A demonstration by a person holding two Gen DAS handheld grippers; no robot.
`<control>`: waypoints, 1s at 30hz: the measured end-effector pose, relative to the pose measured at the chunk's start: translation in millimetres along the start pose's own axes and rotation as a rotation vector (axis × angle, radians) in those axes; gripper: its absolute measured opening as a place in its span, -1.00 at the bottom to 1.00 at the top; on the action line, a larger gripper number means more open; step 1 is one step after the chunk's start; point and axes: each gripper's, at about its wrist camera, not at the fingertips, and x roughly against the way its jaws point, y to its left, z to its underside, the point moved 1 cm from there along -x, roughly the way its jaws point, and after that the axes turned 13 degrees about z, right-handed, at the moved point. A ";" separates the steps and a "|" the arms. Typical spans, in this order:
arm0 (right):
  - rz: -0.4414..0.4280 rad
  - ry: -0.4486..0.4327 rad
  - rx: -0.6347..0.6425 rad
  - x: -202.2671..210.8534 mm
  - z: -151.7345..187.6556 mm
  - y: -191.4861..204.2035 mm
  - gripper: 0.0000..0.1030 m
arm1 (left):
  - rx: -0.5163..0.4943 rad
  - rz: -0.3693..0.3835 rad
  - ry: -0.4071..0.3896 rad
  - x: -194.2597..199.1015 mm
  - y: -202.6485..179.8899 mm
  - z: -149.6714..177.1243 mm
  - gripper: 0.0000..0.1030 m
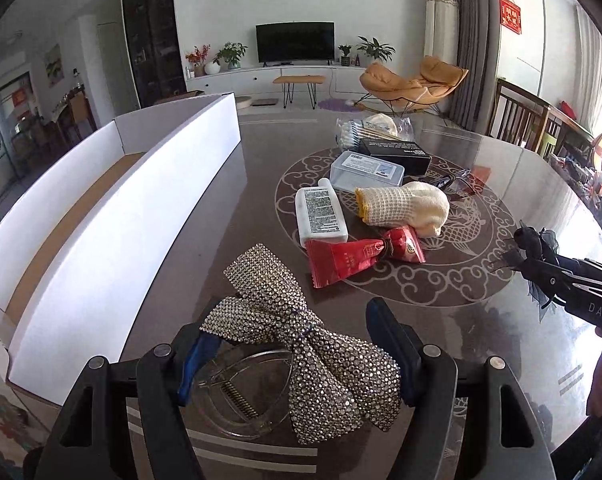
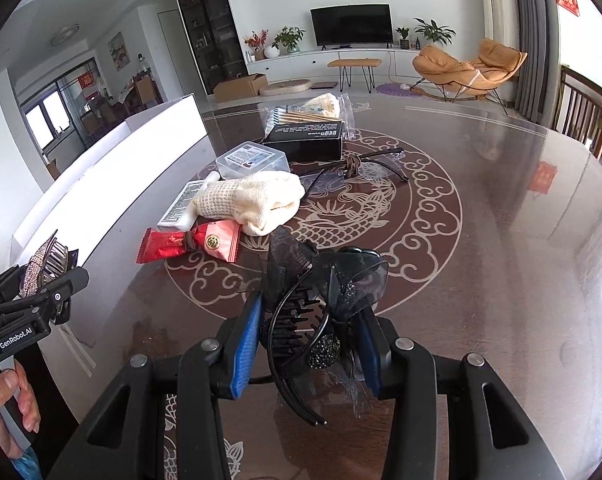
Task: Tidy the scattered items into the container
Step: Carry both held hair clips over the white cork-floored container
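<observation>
Container (image 1: pixel 113 216), a long white box, sits at the surface's (image 1: pixel 501 208) left edge, looks empty so far. Left tool (image 1: pixel 297 344) clamped on rhinestone bow clip (image 1: pixel 301 336), right tool (image 2: pixel 309 344) clamped on black lace clip (image 2: pixel 325 292), both lifted. Bottle (image 1: pixel 321 216), glove (image 1: pixel 401 204), red packets (image 1: pixel 353 256), boxes and swabs left on the surface.

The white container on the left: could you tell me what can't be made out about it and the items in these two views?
- White container: its floor is mostly hidden by its near wall in both views.
- Black box: the print is too small to read.
- Bag of cotton swabs: partly hidden behind the black box.
</observation>
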 end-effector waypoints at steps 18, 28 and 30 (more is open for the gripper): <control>-0.414 -0.124 0.357 17.0 -144.4 281.9 -0.14 | 0.294 -0.107 -0.116 96.4 219.6 -70.2 0.37; -0.378 -0.025 0.569 -66.1 -169.1 432.2 -0.14 | 0.461 -0.164 0.002 66.6 314.8 -58.3 0.37; -0.375 -0.010 0.586 -76.6 -168.9 447.3 -0.12 | 0.485 -0.171 0.023 60.1 323.1 -57.1 0.38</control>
